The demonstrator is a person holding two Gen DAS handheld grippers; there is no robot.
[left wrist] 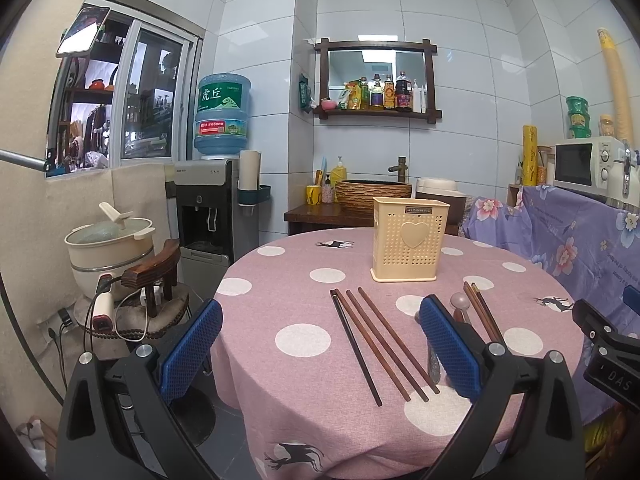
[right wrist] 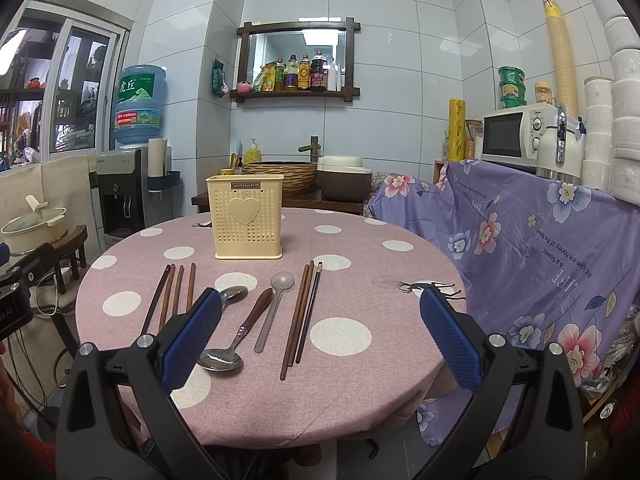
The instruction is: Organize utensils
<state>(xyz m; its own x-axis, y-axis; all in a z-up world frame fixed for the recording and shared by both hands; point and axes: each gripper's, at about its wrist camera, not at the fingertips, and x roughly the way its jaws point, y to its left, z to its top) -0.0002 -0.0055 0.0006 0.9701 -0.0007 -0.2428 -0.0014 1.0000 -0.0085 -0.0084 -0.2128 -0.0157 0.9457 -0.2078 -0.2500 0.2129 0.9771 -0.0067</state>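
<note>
A cream perforated utensil holder with a heart on its front stands upright at the far side of the round pink polka-dot table. Several brown chopsticks lie side by side on the left. Three more chopsticks lie on the right. Between them rest a wood-handled metal spoon, a second metal spoon and a pale plastic spoon. My left gripper hovers open above the left chopsticks. My right gripper is open over the spoons, holding nothing.
A purple floral cloth drapes furniture right of the table, with a microwave above it. A water dispenser, a pot on a wooden chair and cables stand to the left. A woven basin sits behind the table.
</note>
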